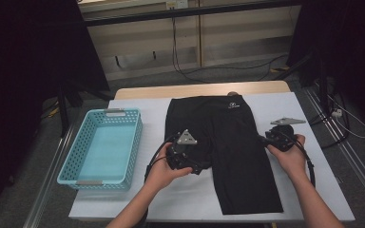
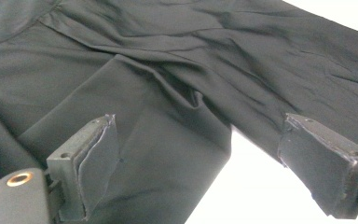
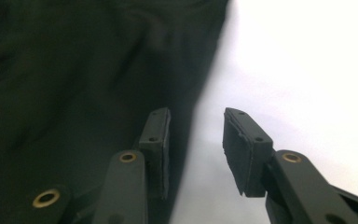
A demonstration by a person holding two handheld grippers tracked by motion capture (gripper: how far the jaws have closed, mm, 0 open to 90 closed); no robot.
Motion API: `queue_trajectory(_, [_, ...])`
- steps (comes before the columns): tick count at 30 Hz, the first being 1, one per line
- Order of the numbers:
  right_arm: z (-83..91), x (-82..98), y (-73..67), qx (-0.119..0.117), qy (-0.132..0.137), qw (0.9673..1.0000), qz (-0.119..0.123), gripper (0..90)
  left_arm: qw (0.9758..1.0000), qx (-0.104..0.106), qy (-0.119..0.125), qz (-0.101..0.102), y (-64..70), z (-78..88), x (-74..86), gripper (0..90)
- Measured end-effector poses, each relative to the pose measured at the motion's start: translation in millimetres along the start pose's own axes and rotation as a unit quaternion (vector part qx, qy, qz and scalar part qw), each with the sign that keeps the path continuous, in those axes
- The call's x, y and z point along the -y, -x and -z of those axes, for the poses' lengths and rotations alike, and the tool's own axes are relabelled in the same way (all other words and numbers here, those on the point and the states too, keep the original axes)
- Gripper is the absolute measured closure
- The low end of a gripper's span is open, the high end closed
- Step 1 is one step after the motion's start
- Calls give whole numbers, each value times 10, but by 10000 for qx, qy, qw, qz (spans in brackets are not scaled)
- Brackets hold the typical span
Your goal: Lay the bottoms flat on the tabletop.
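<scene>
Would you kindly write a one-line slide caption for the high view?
Two hand-held grippers, left gripper and right gripper, flank black shorts beside a turquoise basket.

Quick tally: one pair of black shorts (image 1: 228, 152) is counted on the surface (image 1: 313, 190), plus one light-blue basket (image 1: 102, 148) over at the side. Two hand-held grippers are seen, a left hand-held gripper (image 1: 200, 167) and a right hand-held gripper (image 1: 262, 139), one carried in each of two hands. One white cloth is spread under it all.
</scene>
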State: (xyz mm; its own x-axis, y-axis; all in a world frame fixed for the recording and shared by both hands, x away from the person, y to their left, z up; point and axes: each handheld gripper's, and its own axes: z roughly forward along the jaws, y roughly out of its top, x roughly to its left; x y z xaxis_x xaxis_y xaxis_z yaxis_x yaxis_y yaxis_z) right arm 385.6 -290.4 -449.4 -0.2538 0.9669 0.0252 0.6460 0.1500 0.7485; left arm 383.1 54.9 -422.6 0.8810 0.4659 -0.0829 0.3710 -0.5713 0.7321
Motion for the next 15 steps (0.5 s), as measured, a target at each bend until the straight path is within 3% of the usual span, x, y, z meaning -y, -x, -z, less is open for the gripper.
queue_trajectory(2, [-88,-62,22,61,-31,10000,5,616,10000,-47,-16,-8,-11,13,7,127])
queue_trajectory(7, [-253,-144,69,77,38,9994,-344,636,9999,-140,-93,31,-62,39,36,124])
queue_trajectory(10, [-359,-177,77,-161,43,9978,-634,653,9998,-163,-102,45,-90,51,42,120])
queue_trajectory(13, [-430,-213,91,-112,-31,9980,-626,694,9998,-180,-45,84,-108,60,38,120])
queue_trajectory(15, [-472,-218,104,-313,-57,9965,-778,739,9998,-173,-22,89,-124,65,34,120])
